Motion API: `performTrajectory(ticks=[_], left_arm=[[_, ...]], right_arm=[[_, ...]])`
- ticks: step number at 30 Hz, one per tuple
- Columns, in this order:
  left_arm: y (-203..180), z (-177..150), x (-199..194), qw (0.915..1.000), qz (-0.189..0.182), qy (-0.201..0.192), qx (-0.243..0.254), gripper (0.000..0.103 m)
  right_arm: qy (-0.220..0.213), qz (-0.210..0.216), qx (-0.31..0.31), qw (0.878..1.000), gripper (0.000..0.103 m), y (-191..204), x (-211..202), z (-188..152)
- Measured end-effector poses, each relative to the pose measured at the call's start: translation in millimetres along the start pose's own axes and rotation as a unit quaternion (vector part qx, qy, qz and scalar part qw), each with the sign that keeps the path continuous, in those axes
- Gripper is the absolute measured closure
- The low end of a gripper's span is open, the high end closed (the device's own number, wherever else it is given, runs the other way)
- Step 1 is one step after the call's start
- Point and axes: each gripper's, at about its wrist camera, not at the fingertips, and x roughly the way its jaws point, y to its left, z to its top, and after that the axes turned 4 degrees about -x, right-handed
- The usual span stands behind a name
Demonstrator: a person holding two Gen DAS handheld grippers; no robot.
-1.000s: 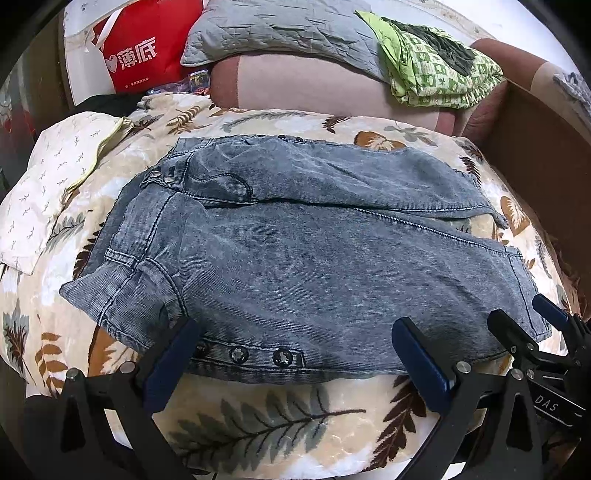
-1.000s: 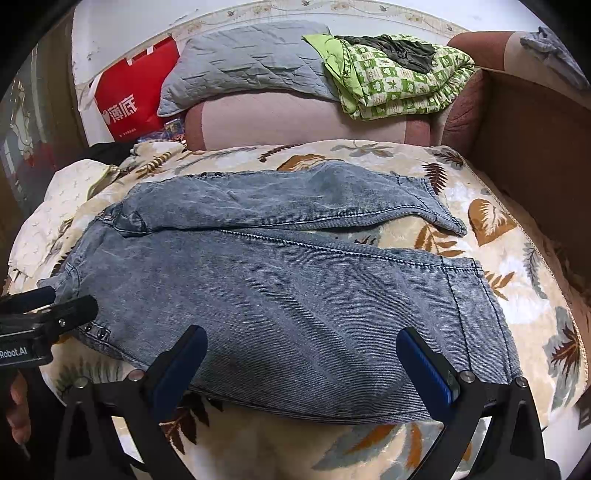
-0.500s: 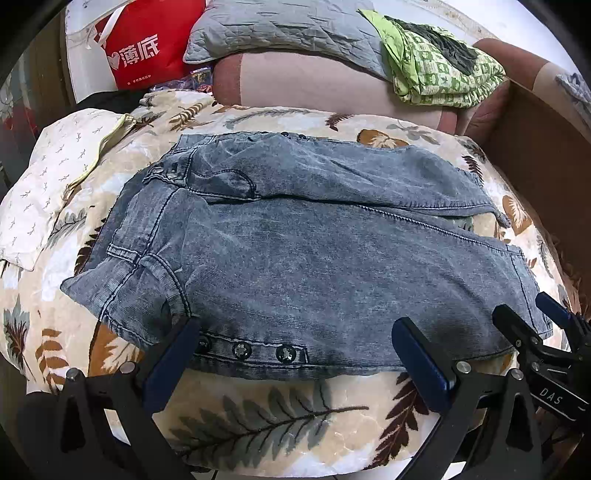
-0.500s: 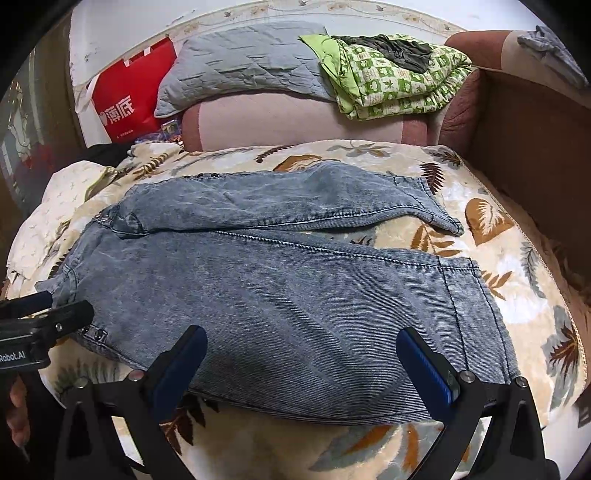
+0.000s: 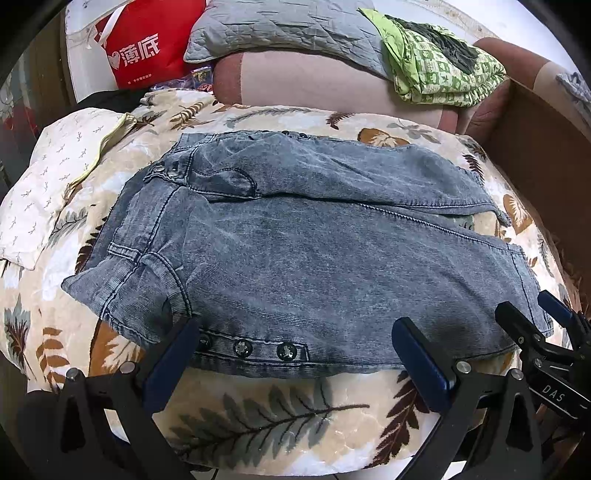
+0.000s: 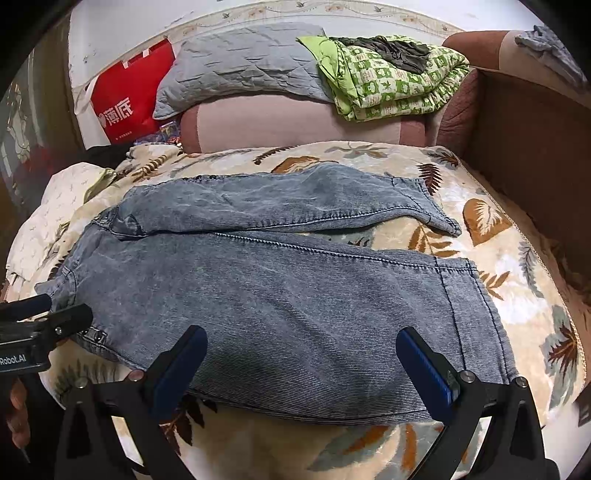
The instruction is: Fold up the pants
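Grey-blue denim pants [image 5: 303, 251] lie spread flat on the leaf-print blanket [image 5: 266, 410], waist to the left, both legs running right. The near leg's hem [image 6: 476, 317] is at the right; the far leg [image 6: 295, 199] lies behind it. My left gripper [image 5: 295, 354] is open, its blue pads straddling the near waist edge with the snap buttons [image 5: 243, 348]. My right gripper [image 6: 301, 363] is open over the near leg's lower edge. Each gripper shows at the edge of the other's view: the right gripper [image 5: 535, 325], the left gripper [image 6: 44, 314].
A white patterned pillow [image 5: 55, 184] lies left of the pants. Behind are a pink bolster [image 5: 314, 81], a grey quilted pillow [image 5: 280, 26], a green checked blanket [image 5: 443, 70] and a red bag [image 5: 140, 48]. A brown wooden board [image 6: 532, 155] bounds the right side.
Both views have crept slightly closer to the pants' near edge. The pants lie as before and both grippers stay open.
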Motion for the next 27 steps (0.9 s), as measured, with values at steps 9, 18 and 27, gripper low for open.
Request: performTrajectory(ticks=[9, 18, 27], left_arm=[[0.4, 0.1, 1.9, 1.0000, 0.001, 0.001, 0.003, 0.000], [-1.2, -1.1, 2.8, 1.0000, 0.003, 0.003, 0.006, 0.000], [-0.7, -2.4, 3.3, 1.0000, 0.003, 0.004, 0.003, 0.000]], right_arm=[[0.000, -0.001, 0.001, 1.000, 0.000, 0.2, 0.5, 0.0], [0.001, 0.000, 0.000, 1.000, 0.000, 0.5, 2.0, -1.0], [0.001, 0.001, 0.001, 1.000, 0.000, 0.2, 1.9, -1.0]])
